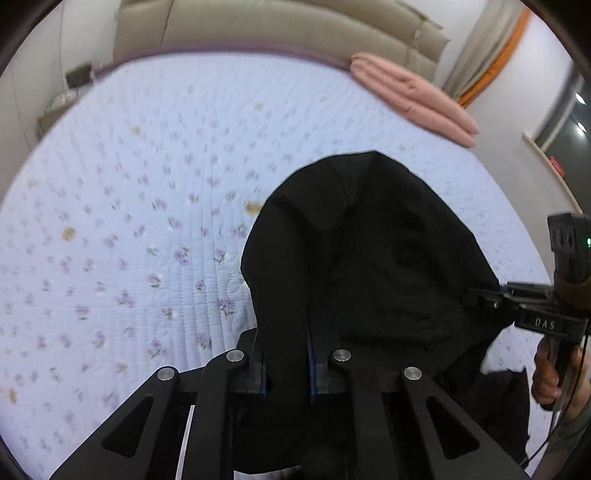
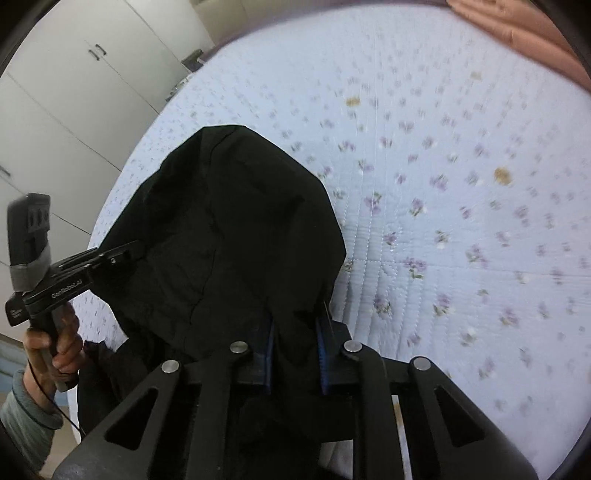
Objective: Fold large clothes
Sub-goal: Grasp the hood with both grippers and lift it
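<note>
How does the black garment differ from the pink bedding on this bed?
The black garment is dark and plain; the pink bedding is pale and puffy. The garment sits near the foot, pinched by the left gripper and right gripper; the bedding lies folded by the headboard, untouched. Both lie on the floral bedspread.

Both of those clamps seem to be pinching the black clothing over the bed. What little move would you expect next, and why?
Probably carry the pinched edge forward over the rest and lay it down. The left hand-held gripper and the right hand-held gripper are each shut on the black garment, which hangs bunched between them above the floral bedspread, so a fold looks ready.
</note>
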The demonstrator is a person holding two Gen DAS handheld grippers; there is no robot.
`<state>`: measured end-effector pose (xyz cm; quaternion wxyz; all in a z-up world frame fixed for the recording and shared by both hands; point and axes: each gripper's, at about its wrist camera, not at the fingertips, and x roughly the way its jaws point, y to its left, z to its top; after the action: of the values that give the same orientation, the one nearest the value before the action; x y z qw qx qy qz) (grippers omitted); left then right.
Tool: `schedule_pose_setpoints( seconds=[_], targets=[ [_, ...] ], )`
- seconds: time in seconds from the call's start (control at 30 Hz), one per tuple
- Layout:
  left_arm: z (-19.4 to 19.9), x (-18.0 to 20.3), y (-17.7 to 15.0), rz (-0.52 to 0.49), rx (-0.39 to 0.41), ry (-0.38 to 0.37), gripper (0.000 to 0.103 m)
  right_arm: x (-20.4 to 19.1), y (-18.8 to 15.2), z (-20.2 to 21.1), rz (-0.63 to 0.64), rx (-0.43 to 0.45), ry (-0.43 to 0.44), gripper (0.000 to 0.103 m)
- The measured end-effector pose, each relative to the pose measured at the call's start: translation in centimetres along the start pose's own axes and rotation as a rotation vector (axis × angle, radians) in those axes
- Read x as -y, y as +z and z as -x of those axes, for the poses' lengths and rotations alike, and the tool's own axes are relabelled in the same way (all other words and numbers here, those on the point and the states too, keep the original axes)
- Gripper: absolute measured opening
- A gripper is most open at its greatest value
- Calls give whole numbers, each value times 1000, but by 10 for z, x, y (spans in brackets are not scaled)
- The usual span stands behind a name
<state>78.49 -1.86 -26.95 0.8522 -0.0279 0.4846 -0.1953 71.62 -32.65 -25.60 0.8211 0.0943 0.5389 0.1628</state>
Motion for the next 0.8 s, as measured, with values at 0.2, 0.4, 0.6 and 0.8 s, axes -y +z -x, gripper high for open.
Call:
schedule_pose_setpoints(
  seconds=[0.2, 0.4, 0.6, 0.8],
  targets=[
    [93, 31, -40, -78, 82, 19, 13, -45, -35, 77, 99, 103, -57, 18],
    [171, 58, -98, -105, 102, 38, 13, -91, -91, 147, 194, 175, -156, 16],
    [225, 81, -170, -138, 59, 83, 13, -139, -169, 192, 306, 195, -251, 15],
    [223, 83, -258, -127, -150, 99, 15, -143, -252, 175, 362, 43, -350, 19]
  ],
)
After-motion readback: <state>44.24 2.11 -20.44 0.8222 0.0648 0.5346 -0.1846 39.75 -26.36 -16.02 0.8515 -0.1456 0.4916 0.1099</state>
